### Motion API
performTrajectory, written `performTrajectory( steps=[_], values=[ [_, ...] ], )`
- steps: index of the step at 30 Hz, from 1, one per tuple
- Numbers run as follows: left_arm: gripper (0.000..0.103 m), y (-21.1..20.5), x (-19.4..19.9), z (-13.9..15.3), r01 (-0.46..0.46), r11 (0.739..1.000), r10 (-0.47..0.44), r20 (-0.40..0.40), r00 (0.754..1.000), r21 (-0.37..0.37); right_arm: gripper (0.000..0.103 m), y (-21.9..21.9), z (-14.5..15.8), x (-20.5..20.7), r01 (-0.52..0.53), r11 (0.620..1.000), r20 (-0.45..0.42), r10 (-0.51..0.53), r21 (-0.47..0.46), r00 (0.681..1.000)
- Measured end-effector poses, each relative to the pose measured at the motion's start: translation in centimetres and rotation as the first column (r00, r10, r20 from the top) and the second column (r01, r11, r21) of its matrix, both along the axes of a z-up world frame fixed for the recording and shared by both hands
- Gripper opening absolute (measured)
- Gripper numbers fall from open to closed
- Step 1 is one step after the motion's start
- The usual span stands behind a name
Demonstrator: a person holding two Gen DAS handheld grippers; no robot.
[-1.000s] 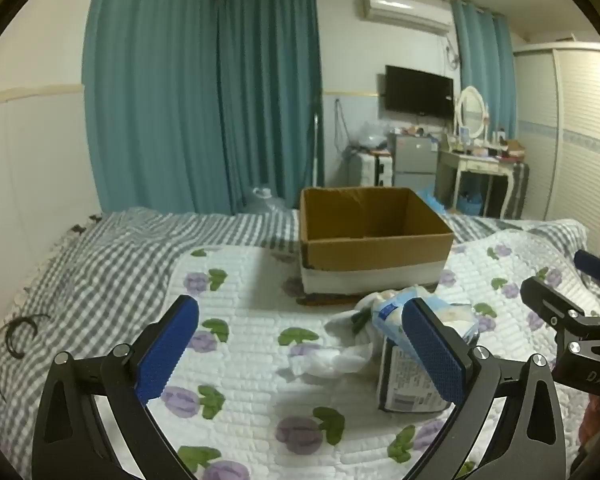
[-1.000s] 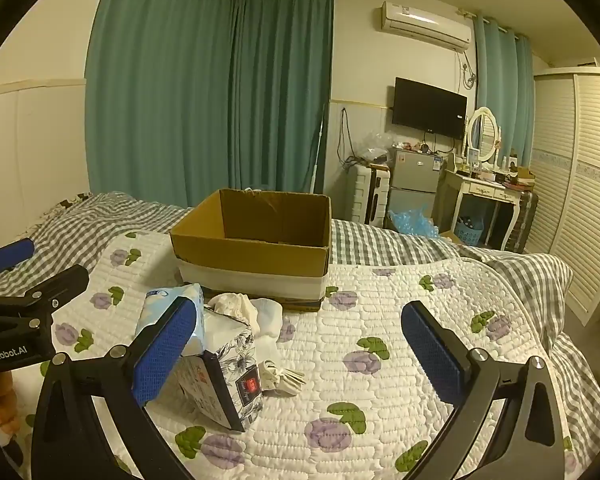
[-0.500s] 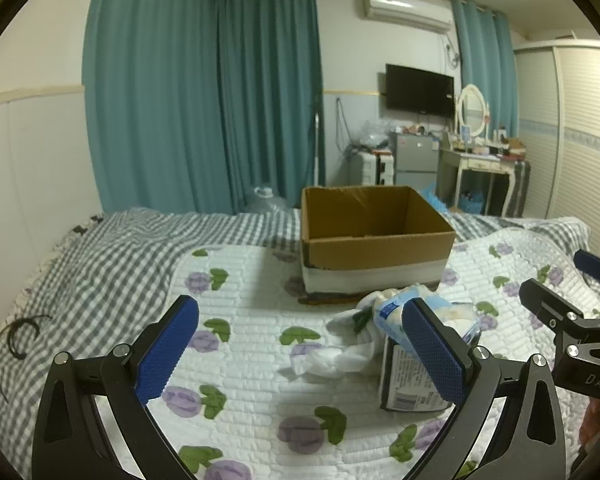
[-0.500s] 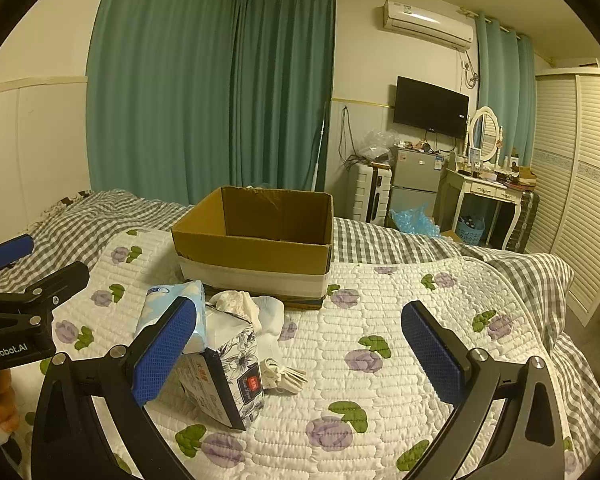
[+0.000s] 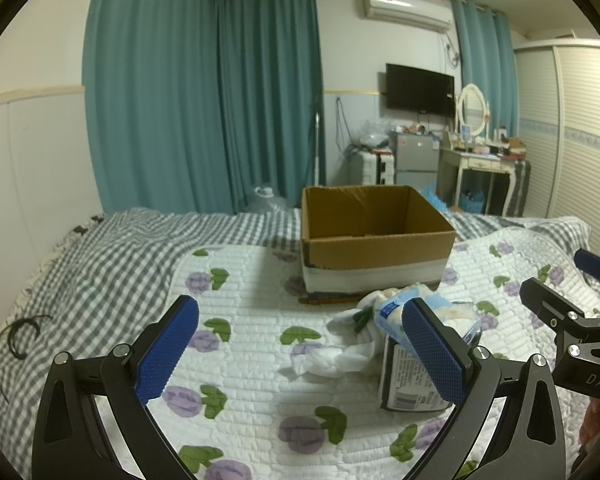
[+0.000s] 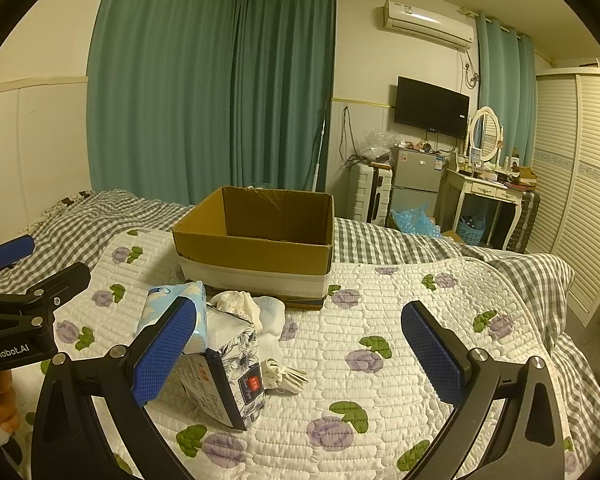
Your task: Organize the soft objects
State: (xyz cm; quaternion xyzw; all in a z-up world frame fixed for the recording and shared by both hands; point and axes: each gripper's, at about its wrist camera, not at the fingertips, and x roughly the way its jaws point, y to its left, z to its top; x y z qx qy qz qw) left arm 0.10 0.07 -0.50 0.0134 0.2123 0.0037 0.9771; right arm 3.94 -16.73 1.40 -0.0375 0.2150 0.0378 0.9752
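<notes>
An open cardboard box (image 5: 374, 236) (image 6: 256, 240) stands on the quilted bed, empty as far as I can see. In front of it lies a pile: a blue tissue pack (image 6: 176, 300) (image 5: 392, 308), a floral tissue box (image 6: 228, 376) (image 5: 408, 380), white socks (image 5: 336, 356) (image 6: 268, 316) and a white glove (image 6: 286, 376). My left gripper (image 5: 300, 356) is open and empty, just left of the pile. My right gripper (image 6: 296, 352) is open and empty, its left finger in front of the tissue box.
The flowered white quilt (image 6: 400, 320) covers a grey checked bedspread (image 5: 100, 264). A black hair band (image 5: 20, 336) lies at the left. Beyond the bed are teal curtains (image 5: 204, 100), a small fridge (image 6: 414, 176), a dressing table (image 6: 488, 192) and a wardrobe (image 6: 580, 200).
Both views have shifted only very slightly. The objects on the bed have not moved and both grippers remain open.
</notes>
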Motion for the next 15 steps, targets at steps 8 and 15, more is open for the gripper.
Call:
performTrajectory(
  steps=[8,15],
  values=[
    [0.103,0.08,-0.02,0.03,-0.002,1.000,0.002,-0.002,1.000,0.000,0.103,0.13,-0.07,0.02,-0.002,1.000,-0.001,0.002,0.001,1.000],
    [0.103,0.07,-0.02,0.02,-0.001,1.000,0.001,-0.003,1.000,0.000,0.103,0.10,0.00,0.01,-0.004,1.000,-0.003,0.004,0.002,1.000]
  ],
)
